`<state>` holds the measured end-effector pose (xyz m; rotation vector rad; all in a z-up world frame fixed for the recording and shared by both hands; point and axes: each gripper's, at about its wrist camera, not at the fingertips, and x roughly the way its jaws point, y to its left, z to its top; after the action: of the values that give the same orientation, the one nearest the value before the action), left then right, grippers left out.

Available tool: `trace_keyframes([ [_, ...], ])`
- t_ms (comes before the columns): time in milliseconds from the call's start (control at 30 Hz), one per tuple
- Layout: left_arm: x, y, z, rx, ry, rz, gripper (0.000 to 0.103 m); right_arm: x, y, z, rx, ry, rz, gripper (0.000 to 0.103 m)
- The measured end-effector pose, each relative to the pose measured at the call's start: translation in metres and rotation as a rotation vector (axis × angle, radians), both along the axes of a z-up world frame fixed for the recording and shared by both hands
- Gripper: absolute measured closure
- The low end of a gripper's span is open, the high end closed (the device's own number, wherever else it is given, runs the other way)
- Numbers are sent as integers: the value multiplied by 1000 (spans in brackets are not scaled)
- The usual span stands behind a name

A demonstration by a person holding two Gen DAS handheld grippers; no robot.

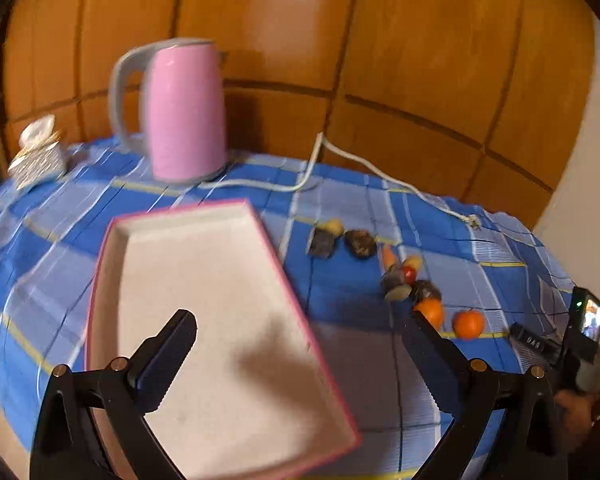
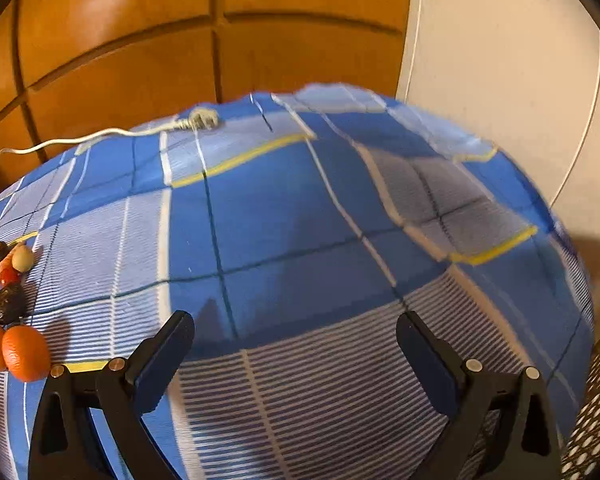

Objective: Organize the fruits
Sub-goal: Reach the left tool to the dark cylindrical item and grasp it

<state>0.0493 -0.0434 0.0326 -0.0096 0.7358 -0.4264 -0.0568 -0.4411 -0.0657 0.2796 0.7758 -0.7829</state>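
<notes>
A white tray with a pink rim [image 1: 104, 264] lies on the blue checked tablecloth and holds nothing. My left gripper [image 1: 300, 320] is open and empty, above the tray's near right part. To the tray's right lie several small fruits: two oranges [image 1: 468, 323], dark fruits [image 1: 360, 243] and small yellow and red pieces [image 1: 409, 273]. The other gripper's body [image 1: 576, 336] shows at the far right edge. My right gripper [image 2: 294, 320] is open and empty over bare cloth. The oranges [image 2: 24, 354] and dark fruits [image 2: 6, 304] lie at its far left.
A pink kettle [image 1: 184, 112] stands at the back of the table, its white cord [image 1: 380, 176] running right to a plug [image 2: 204, 119]. A small patterned box [image 1: 40, 160] sits at the back left. A wooden panelled wall is behind; a white wall [image 2: 500, 80] is on the right.
</notes>
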Motion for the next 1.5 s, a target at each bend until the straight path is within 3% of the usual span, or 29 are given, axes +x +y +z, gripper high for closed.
trace_keyframes([
  [267,59,-45,-2,177,11,-62,0,0,-1,-6,25,7,-1,0],
  [533,116,-76,-23,182,115,-93,3,1,-2,-7,23,5,-4,0],
  [633,133,-90,-33,205,141,-129,9,1,-1,-7,22,6,-5,0],
  [867,158,-116,-60,263,213,-190,33,1,-2,-7,20,7,-9,0],
  [933,165,-122,-73,298,238,-195,53,1,-2,-7,19,8,-9,0],
  [967,167,-123,-78,305,256,-196,77,1,-1,-7,19,7,-9,0],
  [1233,126,-110,-58,220,180,-206,77,2,-1,-8,18,9,-9,0],
  [1500,72,-75,-42,89,189,-162,77,2,-2,-7,19,8,-9,0],
])
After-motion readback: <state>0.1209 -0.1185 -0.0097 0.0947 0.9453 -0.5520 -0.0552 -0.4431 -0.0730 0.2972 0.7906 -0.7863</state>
